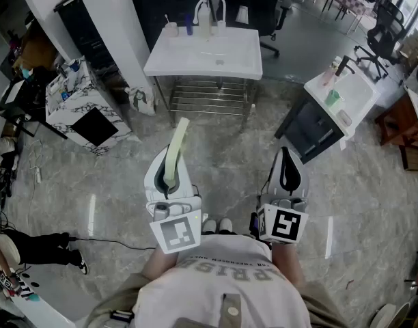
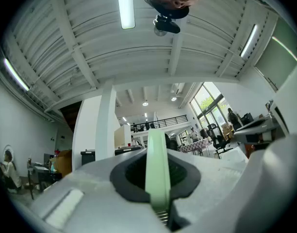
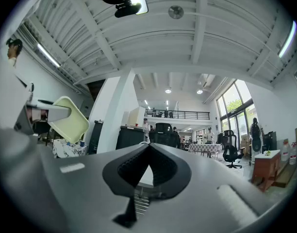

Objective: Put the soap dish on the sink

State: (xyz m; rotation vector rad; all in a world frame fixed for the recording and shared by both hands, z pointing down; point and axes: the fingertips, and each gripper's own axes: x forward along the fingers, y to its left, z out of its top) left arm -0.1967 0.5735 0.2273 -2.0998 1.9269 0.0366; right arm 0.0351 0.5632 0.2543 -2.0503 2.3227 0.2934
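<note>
The sink [image 1: 175, 60], well ahead in the head view, is pointed at by the long axis of the pale green soap dish [image 1: 176, 145], pinched edge-on by the left gripper [image 1: 169, 178], while the right gripper [image 1: 285, 154] is pressed shut, empty; the dish's broad face is shown only in the right gripper view.

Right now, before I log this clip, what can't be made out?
- Soap dish: edge-on in head and left gripper views; the spot where the left hand-held gripper pinches it is buried between the jaws.
- Bottles on the sink's back edge: too small in head view to identify.
- The person's hands: hidden under the marker cubes in head view.
</note>
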